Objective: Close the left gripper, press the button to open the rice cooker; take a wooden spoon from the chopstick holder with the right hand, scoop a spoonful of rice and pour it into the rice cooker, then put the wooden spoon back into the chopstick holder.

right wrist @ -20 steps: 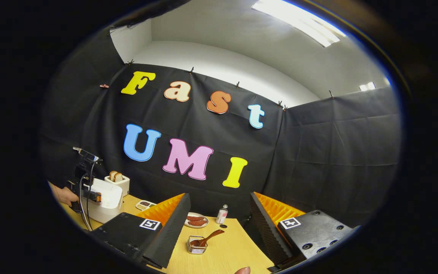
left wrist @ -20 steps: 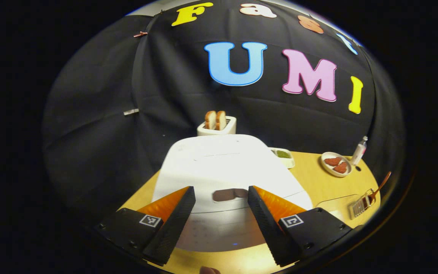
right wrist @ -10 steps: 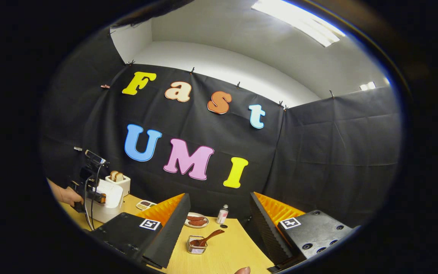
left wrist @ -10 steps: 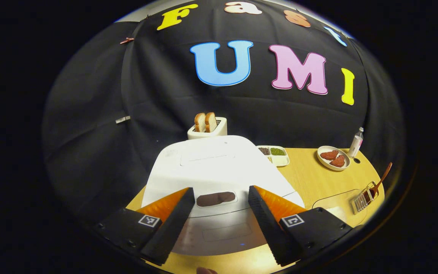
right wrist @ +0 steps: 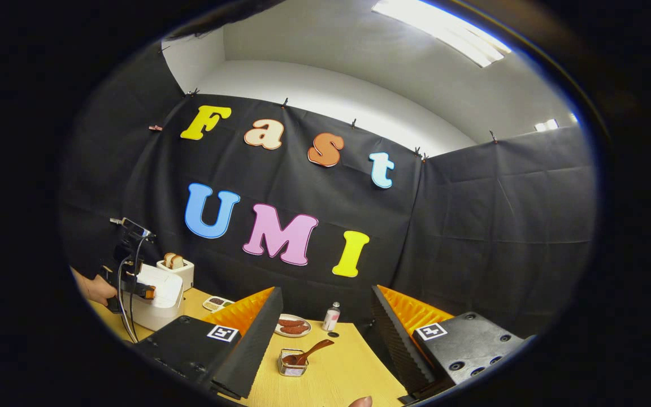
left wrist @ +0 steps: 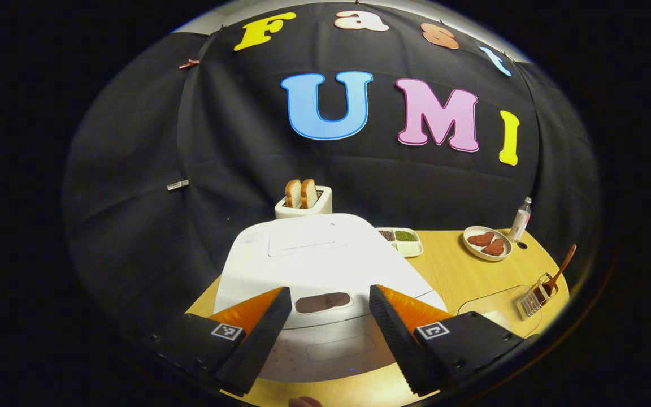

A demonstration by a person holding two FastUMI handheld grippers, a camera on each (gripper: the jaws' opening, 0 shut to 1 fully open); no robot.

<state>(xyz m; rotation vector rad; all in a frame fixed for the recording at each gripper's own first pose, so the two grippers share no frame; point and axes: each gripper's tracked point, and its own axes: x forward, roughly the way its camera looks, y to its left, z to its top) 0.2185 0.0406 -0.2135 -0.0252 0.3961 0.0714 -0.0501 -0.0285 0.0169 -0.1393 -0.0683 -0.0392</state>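
Since a second ago the left gripper (left wrist: pixel 325 316) is drawing back slightly, jaws released, straddling the brown oval button (left wrist: pixel 323 302) at lower centre on the closed white rice cooker (left wrist: pixel 314 254). It should clench first, then press squarely. The right gripper (right wrist: pixel 325 333) is hovering released above the counter (right wrist: pixel 337 373).

left tool (left wrist: pixel 325 333) drawn back — rice cooker (left wrist: pixel 314 265) farther

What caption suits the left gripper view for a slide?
Open left gripper poised above the closed rice cooker, its button between the fingers.
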